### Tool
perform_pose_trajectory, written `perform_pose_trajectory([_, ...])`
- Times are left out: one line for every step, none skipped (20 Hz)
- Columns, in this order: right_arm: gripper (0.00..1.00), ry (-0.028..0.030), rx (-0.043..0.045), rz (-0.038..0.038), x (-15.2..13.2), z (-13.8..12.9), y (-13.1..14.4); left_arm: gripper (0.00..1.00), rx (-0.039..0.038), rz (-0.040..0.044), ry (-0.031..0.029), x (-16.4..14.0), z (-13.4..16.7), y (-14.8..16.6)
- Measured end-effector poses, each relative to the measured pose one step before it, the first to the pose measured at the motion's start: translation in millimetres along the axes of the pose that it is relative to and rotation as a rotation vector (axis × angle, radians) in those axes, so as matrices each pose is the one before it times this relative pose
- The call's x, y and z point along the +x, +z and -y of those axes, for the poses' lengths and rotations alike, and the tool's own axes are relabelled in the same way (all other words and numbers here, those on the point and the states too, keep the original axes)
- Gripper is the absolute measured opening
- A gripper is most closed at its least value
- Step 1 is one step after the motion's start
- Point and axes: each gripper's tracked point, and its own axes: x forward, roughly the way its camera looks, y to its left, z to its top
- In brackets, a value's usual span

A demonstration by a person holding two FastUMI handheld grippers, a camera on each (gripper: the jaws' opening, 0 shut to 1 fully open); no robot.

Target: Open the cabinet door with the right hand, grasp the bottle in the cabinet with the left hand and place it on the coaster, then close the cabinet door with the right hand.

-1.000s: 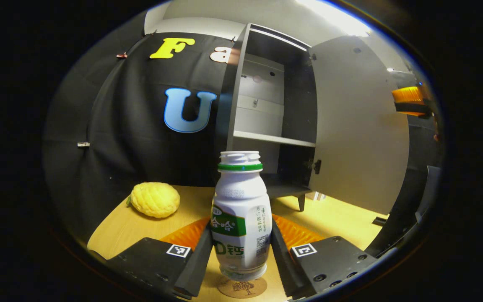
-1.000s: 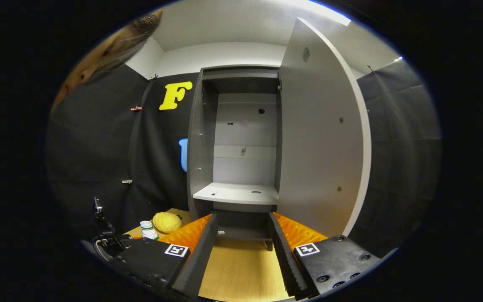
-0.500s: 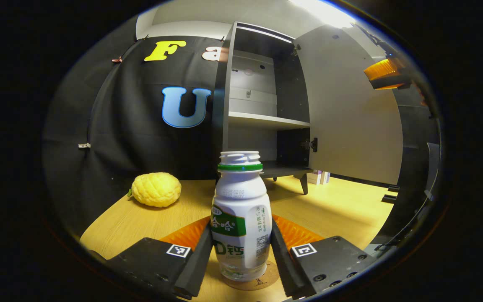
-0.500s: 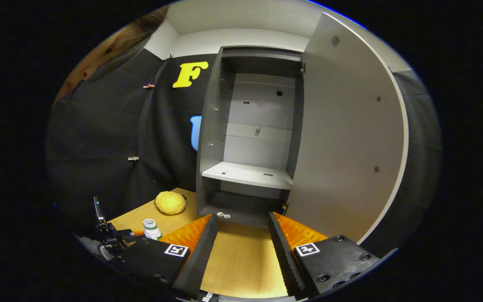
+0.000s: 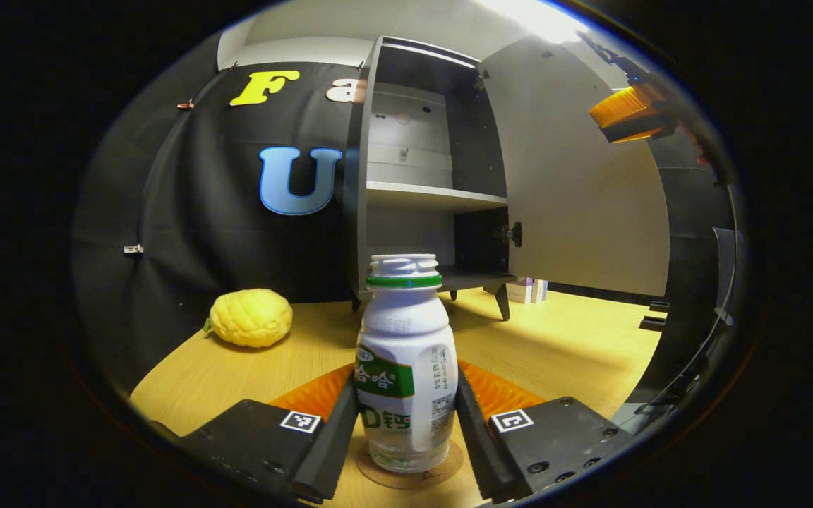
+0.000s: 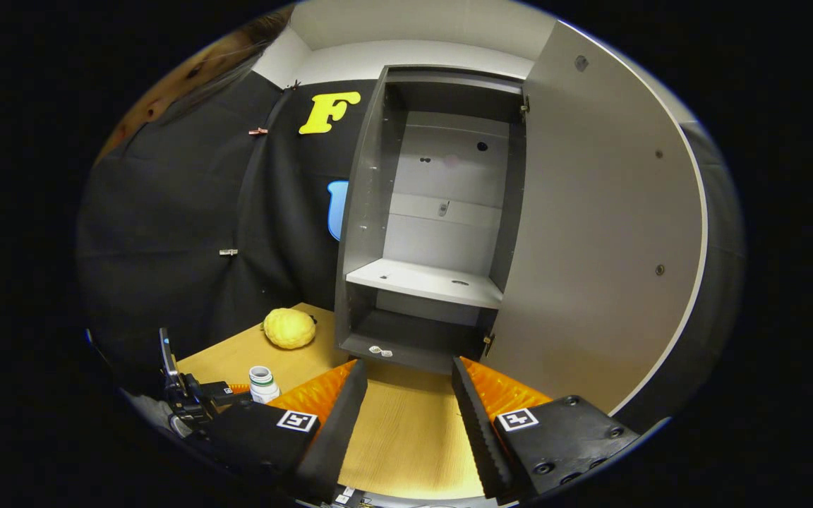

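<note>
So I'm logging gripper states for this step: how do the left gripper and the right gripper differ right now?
The left gripper is shut on the white plastic bottle with the green label, low over the round brown coaster; the right gripper is open and holds nothing. The left sits near the table; the right faces the open grey cabinet. Both point towards the cabinet.

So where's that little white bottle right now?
In the left gripper view the bottle stands between the left gripper fingers, over the coaster on the table, right of the yellow fruit.
</note>
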Motion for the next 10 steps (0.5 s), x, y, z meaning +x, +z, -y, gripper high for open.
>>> perform_pose_trajectory([0.77, -0.00022, -0.00087, -0.00464, -1.35, 0.91, -1.85, 0.73, 0.00904, 0.02031, 0.0051, -0.38, -0.67, 0.83])
perform_pose_trajectory([0.77, -0.00028, -0.00015, -0.00884, -0.77, 0.96, -3.15, 0.73, 0.00395, -0.00368, 0.00615, 0.07, 0.21, -2.55])
perform_pose_trajectory([0.77, 0.00069, 0.00046, -0.0084, -1.36, 0.6, -2.84, 0.73, 0.00504, 0.00882, 0.00013, 0.61, -0.58, 1.62])
perform_pose_trajectory([0.77, 0.00123, 0.00066, -0.00583, -0.23, 0.42, -1.93, 0.74, 0.00689, -0.00201, -0.00009, 1.83, 1.55, -0.66])
perform_pose_trajectory([0.77, 0.00211, 0.00041, -0.00335, -1.01, 0.35, -0.85, 0.75, 0.00773, -0.00641, 0.00411, -0.56, -1.6, -1.59])
perform_pose_trajectory([0.77, 0.00185, 0.00039, -0.00172, -0.47, 0.25, -0.23, 0.76, 0.00577, -0.0003, -0.00312, 0.13, -1.05, 0.82])
perform_pose_trajectory([0.77, 0.00267, 0.00142, 0.00025, -0.42, -0.3, -0.14, 0.77, 0.00463, 0.00272, -0.00223, -0.69, -0.53, 2.15])
perform_pose_trajectory([0.77, 0.00349, 0.00287, 0.00061, 0.08, -0.75, -0.05, 0.8, 0.00167, 0.00167, -0.0113, 0.03, 2.26, 2.22])
perform_pose_trajectory([0.77, 0.00309, 0.00287, 0.00108, -0.06, -0.35, 0.74, 0.89, -0.00321, -0.00088, -0.00739, 1.42, 2.54, 2.42])
perform_pose_trajectory([0.77, 0.00238, 0.00231, -0.00039, 0.2, -0.33, -0.12, 0.95, -0.0015, 0.0074, 0.00648, 1.0, -0.4, 3.97])
